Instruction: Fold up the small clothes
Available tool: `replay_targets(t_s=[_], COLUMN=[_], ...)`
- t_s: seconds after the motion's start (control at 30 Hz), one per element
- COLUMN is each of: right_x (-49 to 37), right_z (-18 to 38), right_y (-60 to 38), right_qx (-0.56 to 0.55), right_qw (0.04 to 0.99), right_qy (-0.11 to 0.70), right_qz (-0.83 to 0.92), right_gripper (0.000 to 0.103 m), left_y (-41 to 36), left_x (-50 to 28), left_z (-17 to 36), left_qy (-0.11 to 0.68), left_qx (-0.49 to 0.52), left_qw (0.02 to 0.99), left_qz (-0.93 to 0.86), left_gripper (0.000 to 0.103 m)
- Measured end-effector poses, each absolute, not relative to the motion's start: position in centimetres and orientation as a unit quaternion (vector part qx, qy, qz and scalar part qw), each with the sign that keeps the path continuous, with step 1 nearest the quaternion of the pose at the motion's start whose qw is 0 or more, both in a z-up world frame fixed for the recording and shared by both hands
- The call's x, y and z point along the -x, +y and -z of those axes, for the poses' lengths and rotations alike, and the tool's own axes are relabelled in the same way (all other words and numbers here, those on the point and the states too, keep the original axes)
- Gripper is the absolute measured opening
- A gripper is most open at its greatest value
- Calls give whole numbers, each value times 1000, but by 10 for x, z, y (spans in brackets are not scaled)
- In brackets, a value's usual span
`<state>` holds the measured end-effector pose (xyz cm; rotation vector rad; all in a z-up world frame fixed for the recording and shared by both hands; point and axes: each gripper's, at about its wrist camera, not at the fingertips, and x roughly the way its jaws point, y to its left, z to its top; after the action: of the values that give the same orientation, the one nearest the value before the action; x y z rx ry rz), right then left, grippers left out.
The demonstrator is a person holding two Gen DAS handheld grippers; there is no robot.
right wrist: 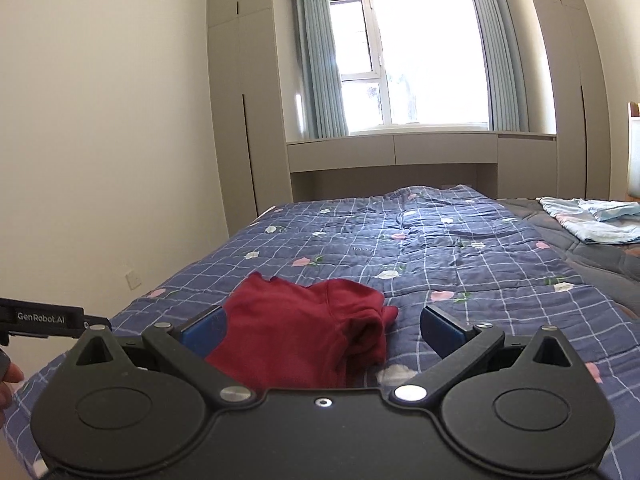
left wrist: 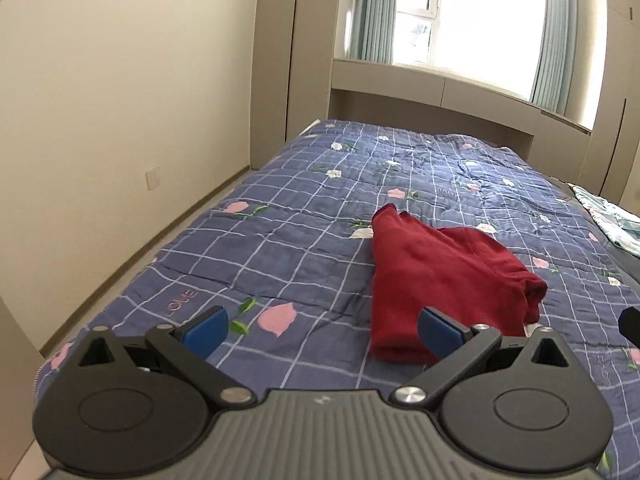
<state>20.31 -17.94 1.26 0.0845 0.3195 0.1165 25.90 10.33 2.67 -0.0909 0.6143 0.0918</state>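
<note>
Both tools wide open, nothing held. Left tool sits low over the near end of the bed, with its right pad in front of the near edge of the red garment; can't tell whether it touches the cloth. Right tool looks straight at the same red garment, which fills the gap between its blue pads; no contact I can confirm. Garment lies on the blue checked quilt, near end of bed, roughly centre. It's bunched, not flat: one side looks doubled over with a rolled hem or cuff at the right, and a ragged edge at the far corner. My read: partway folded or just dumped, and the fold isn't clean yet. For the step in hand, I'd pinch one layer only at the two near corners, one tool each, and lift just enough to free the cloth from the quilt, else the quilt comes up too. Pull the corners apart to tension the edge before laying it over, so the rolled part flattens out. Keep the tools level and release together. Risks: grabbing both layers at the bunched right side, and the soft bed giving under a press. Light blue cloth at the far right is well apart and not in play.
</note>
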Motion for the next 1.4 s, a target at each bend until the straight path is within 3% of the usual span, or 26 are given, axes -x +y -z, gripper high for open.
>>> replay_targets(t_s=[0.63,1.4], right_x=[-132,-128], right_z=[5,30], right_y=[-173,-166], right_qx=[-50,-50], right_qw=[987,984], right_qy=[148,167], right_qz=[-32,-30], right_gripper=[102,102], left_y=[105,115], left_x=[-186,-174], left_z=[-16,12], left_qy=[254,269], left_qx=[18,18], left_qw=[967,963], left_qz=[-31,-26], left_gripper=[103,103])
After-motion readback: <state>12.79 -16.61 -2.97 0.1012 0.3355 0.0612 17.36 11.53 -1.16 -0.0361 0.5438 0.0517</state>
